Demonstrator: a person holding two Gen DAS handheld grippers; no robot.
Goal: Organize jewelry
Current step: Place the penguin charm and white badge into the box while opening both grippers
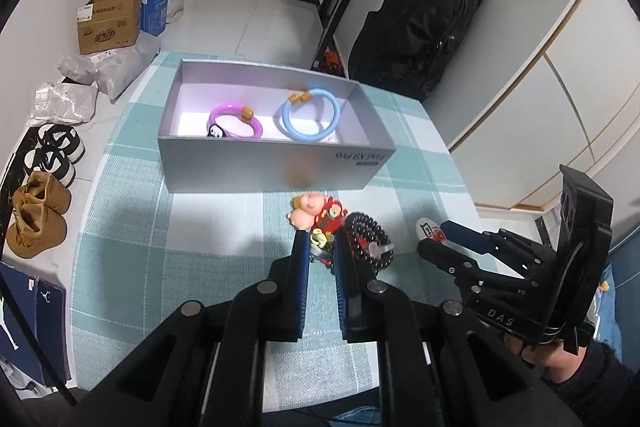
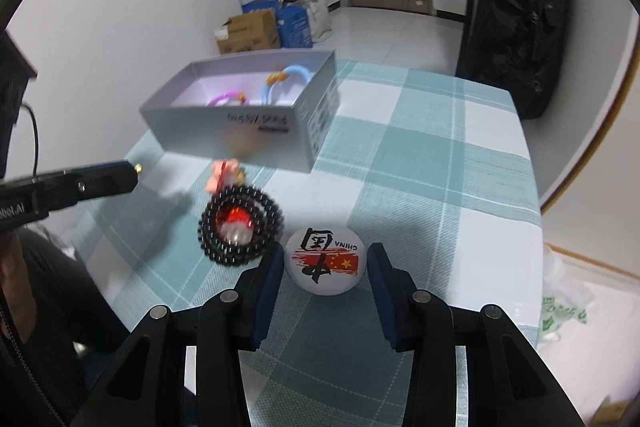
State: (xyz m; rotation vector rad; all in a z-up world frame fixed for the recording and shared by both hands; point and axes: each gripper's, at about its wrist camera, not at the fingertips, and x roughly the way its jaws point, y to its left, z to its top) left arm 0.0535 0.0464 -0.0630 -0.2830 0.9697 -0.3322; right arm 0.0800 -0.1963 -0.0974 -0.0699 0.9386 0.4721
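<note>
Two bracelets, purple (image 1: 236,121) and blue (image 1: 311,115), lie inside the grey box (image 1: 276,163) at centre frame. Left gripper (image 1: 322,247) is clamped on a charm figure (image 1: 320,217); right gripper (image 2: 325,263), half-open, straddles the white badge (image 2: 325,261) on the bench (image 2: 440,187), apparently untouched.

My left wrist camera sits behind my left gripper (image 1: 322,247), looking forward and steeply down along its fingers at the checked tablecloth (image 1: 132,227). The grey box (image 1: 276,159) lies straight ahead, its long side square to the lens, close enough to see inside. My right gripper (image 1: 430,241) shows to the right of the box.

My right wrist camera sits behind my right gripper (image 2: 325,267), also tilted down, viewing the grey box (image 2: 240,131) from its right corner, rather farther off. My left gripper (image 2: 134,173) enters left of the box.

Both views share the box, the cloth before it and the black bead bracelet (image 2: 240,225).
</note>
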